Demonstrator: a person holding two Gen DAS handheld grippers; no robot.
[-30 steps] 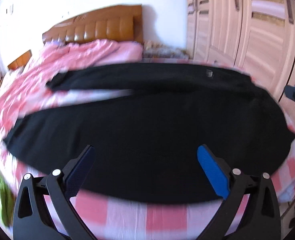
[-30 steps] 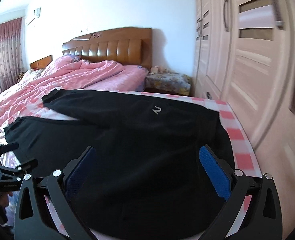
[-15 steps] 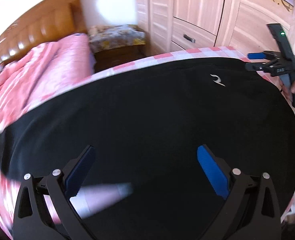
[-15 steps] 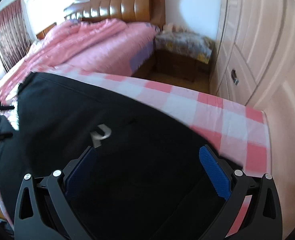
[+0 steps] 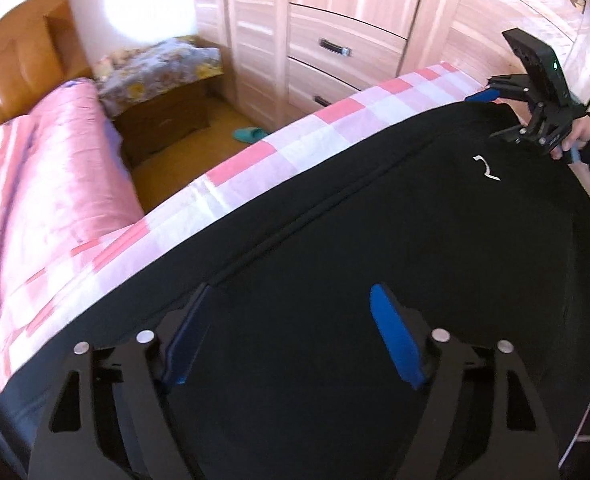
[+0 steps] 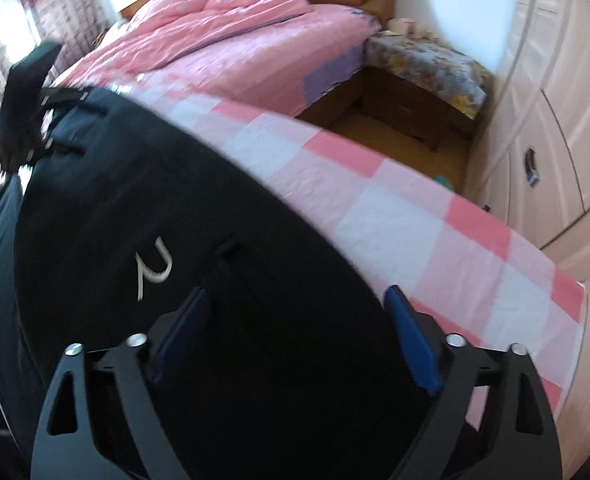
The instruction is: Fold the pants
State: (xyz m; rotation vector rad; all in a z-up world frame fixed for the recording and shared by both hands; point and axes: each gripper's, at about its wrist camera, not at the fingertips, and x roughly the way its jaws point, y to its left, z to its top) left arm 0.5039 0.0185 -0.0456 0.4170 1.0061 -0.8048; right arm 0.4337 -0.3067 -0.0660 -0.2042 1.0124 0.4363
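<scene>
Black fabric pants (image 5: 375, 248) lie spread flat on the pink-and-white checked bed sheet (image 5: 295, 144), waist end toward the right side of the bed, small white logo (image 6: 153, 270) facing up.

Left claw (image 5: 291, 332): blue-padded jaws wide apart, have just been closing a bit, angled down over the pants mid-section. Fabric sits under and between the jaws, pads not pressing it. Nothing held.

Right claw (image 6: 297, 334): same story, jaws wide but have just been narrowing, poised over the pants edge beside the logo, near the border with bare sheet. No grip visible; contact with the cloth can't be confirmed.

From the left wrist view the right claw shows at the far corner of the pants, a hand (image 5: 575, 132) in a dark sleeve on its handle.

Background: pink quilt (image 6: 223, 36), wooden headboard (image 5: 11, 68), pale wood wardrobe (image 5: 335, 32), nightstand with floral cover (image 6: 427, 64).
</scene>
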